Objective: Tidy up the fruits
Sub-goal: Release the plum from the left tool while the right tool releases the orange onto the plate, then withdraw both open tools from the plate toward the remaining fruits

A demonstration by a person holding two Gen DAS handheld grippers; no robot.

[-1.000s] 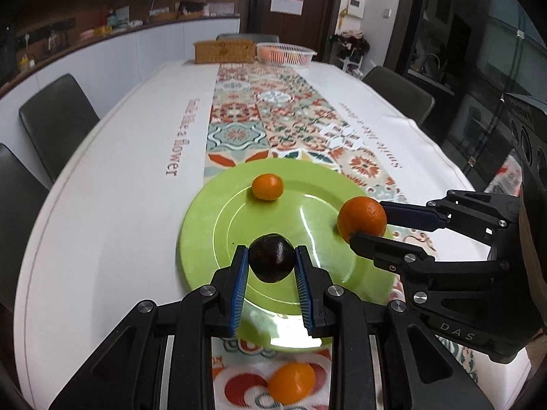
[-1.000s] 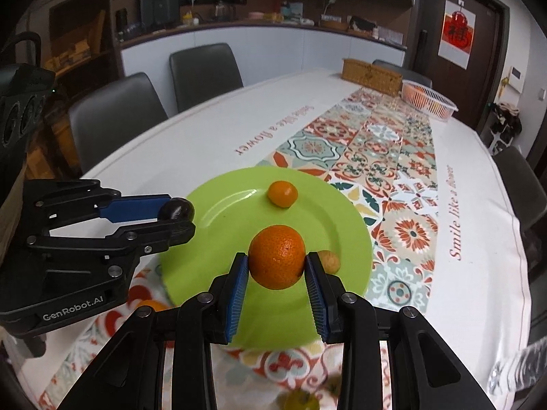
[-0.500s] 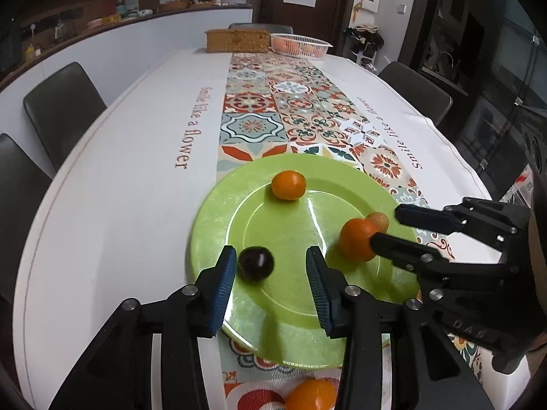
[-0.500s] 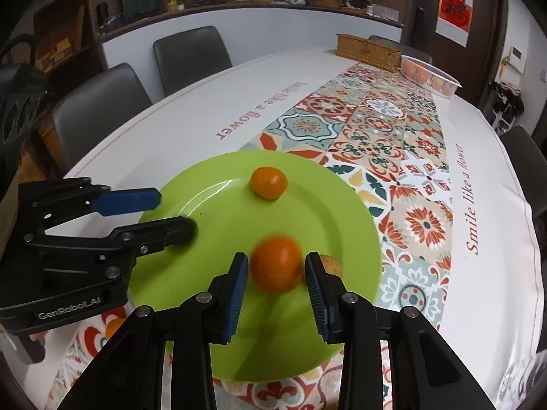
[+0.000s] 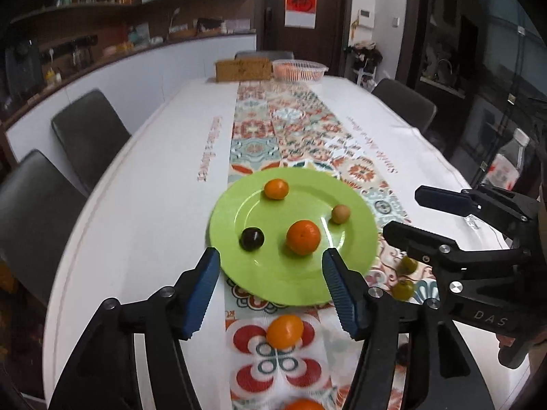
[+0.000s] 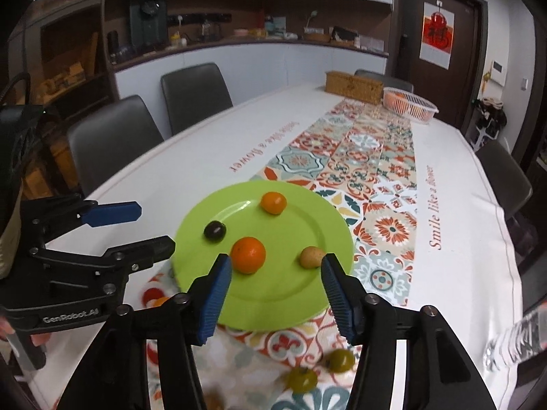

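Both grippers [image 5: 270,270] [image 6: 275,278] opening, fruit dropped; cloth [image 6: 434,218] reads "Smile like a flower".

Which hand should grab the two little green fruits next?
Probably the right. The green fruits lie on the runner just beneath the right gripper, whose fingers are opening with nothing between them. From the left gripper they sit off to the side.

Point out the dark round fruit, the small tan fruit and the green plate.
Dark round fruit [image 5: 252,238], left wrist view, its top.
Small tan round fruit [image 5: 341,213], left wrist view, its middle.
Round green plate [image 5: 273,280], left wrist view, bare near part.
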